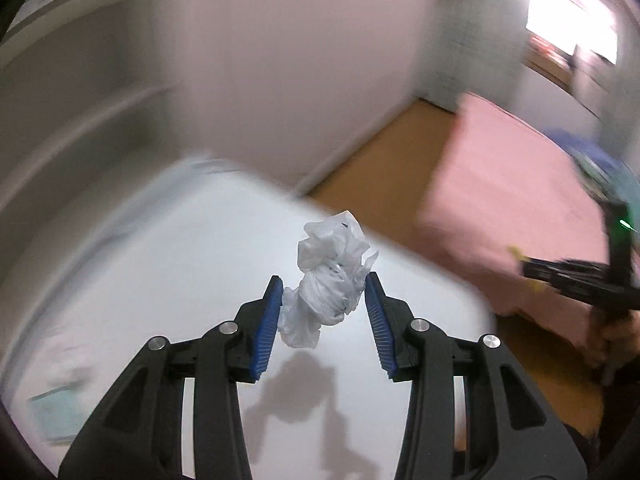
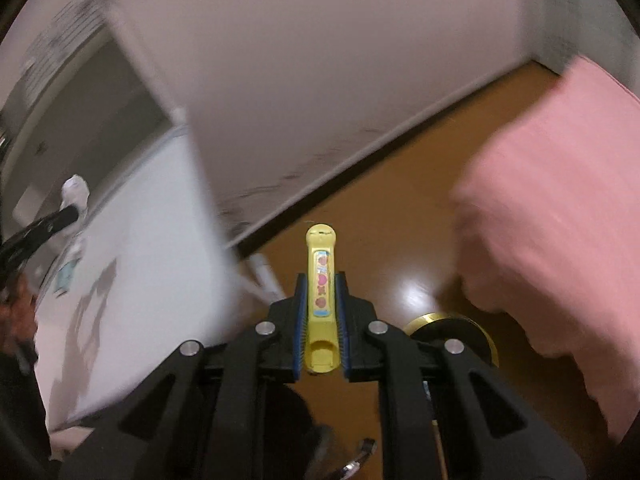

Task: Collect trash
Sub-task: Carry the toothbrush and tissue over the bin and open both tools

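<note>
The left gripper [image 1: 324, 288] was clamped on a tissue wad [image 1: 330, 280], held above a white table [image 1: 160, 280]. The wad sat between the blue pads [image 1: 266, 332], its crumpled upper half projecting past the fingertips toward 12 o'clock and a loose tail hanging toward 6 o'clock. It was white, twisted and creased, and cast a shadow on the table below. The right gripper [image 2: 321, 280] was clamped on a yellow stick [image 2: 321, 292], over a brown floor [image 2: 400, 220]. The stick lay lengthwise between the pads, its rounded end projecting toward 12 o'clock. It was narrow, flat plastic with a strip of pink and red marks. A pink cloth [image 2: 560, 200] lay at 3 o'clock.
</note>
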A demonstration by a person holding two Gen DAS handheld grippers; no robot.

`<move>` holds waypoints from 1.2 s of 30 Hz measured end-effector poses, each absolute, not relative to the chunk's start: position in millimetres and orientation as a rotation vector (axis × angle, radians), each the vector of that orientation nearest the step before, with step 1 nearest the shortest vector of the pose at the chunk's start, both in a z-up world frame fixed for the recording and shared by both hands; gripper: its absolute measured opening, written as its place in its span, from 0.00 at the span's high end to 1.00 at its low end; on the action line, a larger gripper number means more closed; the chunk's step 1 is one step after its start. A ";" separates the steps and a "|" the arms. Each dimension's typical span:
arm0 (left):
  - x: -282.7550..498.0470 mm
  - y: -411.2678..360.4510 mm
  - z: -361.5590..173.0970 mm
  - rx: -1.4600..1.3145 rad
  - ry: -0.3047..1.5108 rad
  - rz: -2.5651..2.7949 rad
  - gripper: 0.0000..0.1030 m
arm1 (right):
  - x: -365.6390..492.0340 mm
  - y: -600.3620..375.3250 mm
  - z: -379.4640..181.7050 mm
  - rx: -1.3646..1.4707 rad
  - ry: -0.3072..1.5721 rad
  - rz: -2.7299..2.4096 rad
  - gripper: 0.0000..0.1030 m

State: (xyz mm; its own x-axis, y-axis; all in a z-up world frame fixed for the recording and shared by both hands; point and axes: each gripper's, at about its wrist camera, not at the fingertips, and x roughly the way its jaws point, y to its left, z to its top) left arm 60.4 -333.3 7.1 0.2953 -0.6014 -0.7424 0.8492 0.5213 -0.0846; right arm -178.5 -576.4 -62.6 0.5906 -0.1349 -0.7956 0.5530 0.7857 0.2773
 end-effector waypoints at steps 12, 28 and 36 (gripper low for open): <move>-132.7 -513.3 -115.2 0.585 0.815 -1.405 0.60 | -302.7 -652.7 -167.4 0.746 0.942 -0.649 0.87; -117.9 -570.6 -280.9 0.642 1.187 -1.282 0.59 | -294.4 -669.1 -282.3 0.904 1.048 -0.594 0.87; -115.2 -576.9 -263.6 0.630 1.149 -1.257 0.30 | -290.7 -672.3 -284.2 0.900 1.041 -0.580 0.87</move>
